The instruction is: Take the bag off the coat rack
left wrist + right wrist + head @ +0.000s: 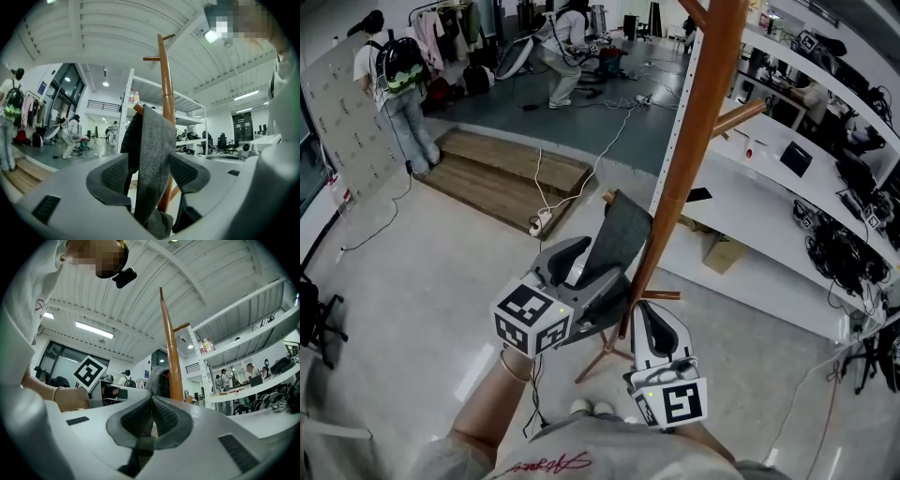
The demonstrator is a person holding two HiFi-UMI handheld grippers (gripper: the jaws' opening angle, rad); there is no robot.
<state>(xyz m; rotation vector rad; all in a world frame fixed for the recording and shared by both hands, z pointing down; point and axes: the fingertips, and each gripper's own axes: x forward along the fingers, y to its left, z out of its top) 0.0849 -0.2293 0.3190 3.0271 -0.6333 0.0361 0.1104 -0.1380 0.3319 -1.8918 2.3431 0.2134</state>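
A grey fabric bag (619,239) hangs from a peg on the wooden coat rack (694,131). My left gripper (592,267) stands open around it. In the left gripper view the bag (154,154) drops between the two pads, and a gap shows at the left pad. The rack's pole (164,75) rises right behind it. My right gripper (645,311) is lower, close beside the pole near its legs. In the right gripper view its jaws (152,401) are pressed together, with the pole (171,348) and the bag (157,380) beyond them.
White shelving (769,187) with equipment runs along the right. A cardboard box (724,251) lies under it. A wooden platform (506,173) and a power strip on a cable (539,225) lie on the floor behind. People (394,84) stand and crouch far back.
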